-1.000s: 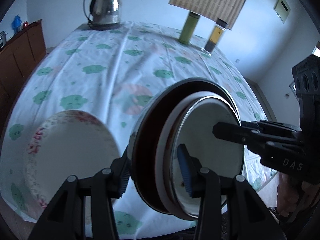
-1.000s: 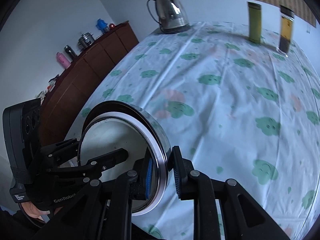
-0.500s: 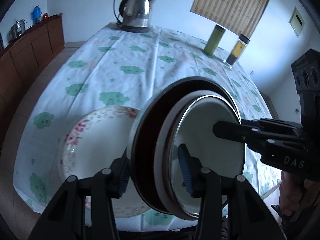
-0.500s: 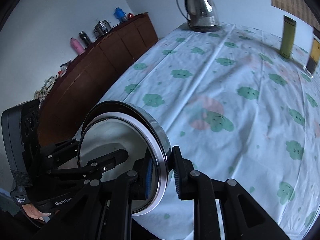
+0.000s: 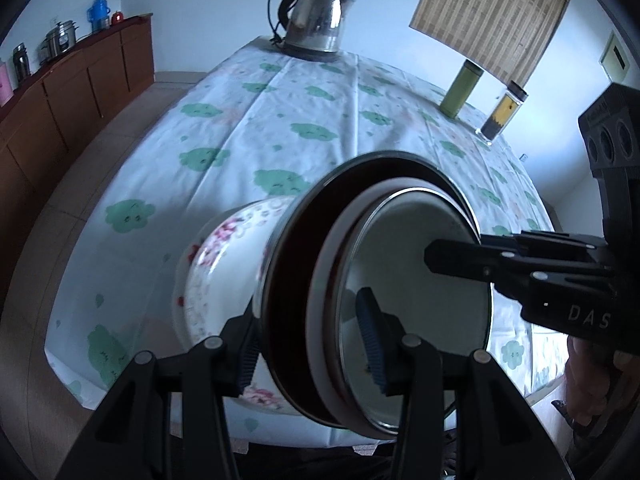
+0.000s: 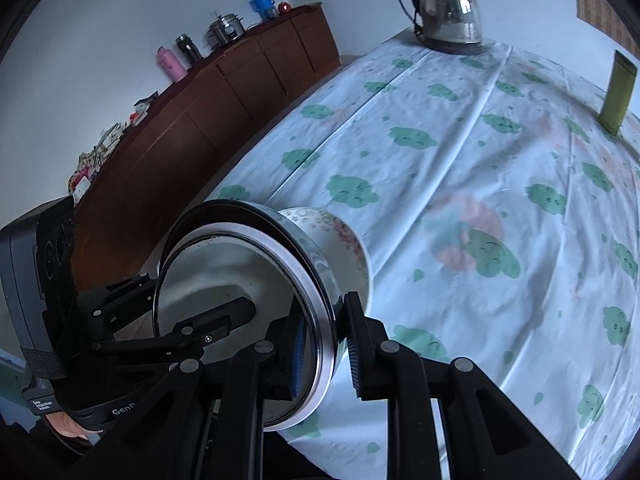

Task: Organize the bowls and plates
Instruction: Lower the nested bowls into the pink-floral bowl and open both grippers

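A nested stack of bowls (image 5: 416,280) hangs tilted on its side above the table: a steel outer bowl, a dark brown one, a white-rimmed one and a steel inner one. My left gripper (image 5: 310,348) is shut on the stack's walls at one side. My right gripper (image 6: 326,354) is shut on the steel rim of the stack (image 6: 240,280) at the opposite side; one of its fingers (image 5: 460,260) reaches into the inner bowl. A floral plate (image 5: 224,264) lies on the tablecloth just behind and below the stack, partly hidden by it, as also in the right wrist view (image 6: 344,236).
A steel kettle (image 5: 316,20) stands at the table's far end, a green flask (image 5: 462,90) and a jar with yellow contents (image 5: 502,114) at the far right. A brown sideboard (image 6: 200,100) runs along the left wall. The table's near edge (image 5: 120,400) lies below the plate.
Both grippers have carried the stack leftward across the table. The floral plate, earlier well to the left of the stack, now sits directly behind it.
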{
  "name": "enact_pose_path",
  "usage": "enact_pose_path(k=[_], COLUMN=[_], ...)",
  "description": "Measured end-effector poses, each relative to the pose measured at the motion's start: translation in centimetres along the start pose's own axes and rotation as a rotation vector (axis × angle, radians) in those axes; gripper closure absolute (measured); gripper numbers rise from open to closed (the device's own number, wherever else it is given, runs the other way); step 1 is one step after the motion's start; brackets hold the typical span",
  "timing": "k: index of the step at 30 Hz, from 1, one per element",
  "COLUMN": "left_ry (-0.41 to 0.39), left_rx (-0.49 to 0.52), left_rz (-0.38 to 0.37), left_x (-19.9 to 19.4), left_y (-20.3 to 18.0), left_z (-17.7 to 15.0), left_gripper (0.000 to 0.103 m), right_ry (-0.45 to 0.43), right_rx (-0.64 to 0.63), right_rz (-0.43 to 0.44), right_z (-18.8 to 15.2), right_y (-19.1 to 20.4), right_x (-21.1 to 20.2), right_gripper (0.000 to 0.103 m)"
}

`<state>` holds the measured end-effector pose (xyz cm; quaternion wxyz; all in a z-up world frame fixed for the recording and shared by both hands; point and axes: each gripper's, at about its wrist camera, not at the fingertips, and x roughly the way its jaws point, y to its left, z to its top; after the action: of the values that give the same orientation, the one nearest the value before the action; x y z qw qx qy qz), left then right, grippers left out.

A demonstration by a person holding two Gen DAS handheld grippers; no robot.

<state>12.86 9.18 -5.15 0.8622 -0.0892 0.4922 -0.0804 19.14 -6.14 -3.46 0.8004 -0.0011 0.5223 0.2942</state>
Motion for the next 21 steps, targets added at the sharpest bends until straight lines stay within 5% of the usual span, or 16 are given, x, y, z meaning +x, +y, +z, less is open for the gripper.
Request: enact_pose_path(k=[21], left_ry=[0.074], left_rx=[-0.057], left_rz=[-0.012], left_x=[2.6], left_y=[3.6], left_z=[-0.7], left_gripper=[0.061], right_ry=[0.142], right_rx=[-0.005], right_rz=[0.007], right_z=[1.0], right_y=[1.2], right_x=[5.1], right_gripper=[0.083])
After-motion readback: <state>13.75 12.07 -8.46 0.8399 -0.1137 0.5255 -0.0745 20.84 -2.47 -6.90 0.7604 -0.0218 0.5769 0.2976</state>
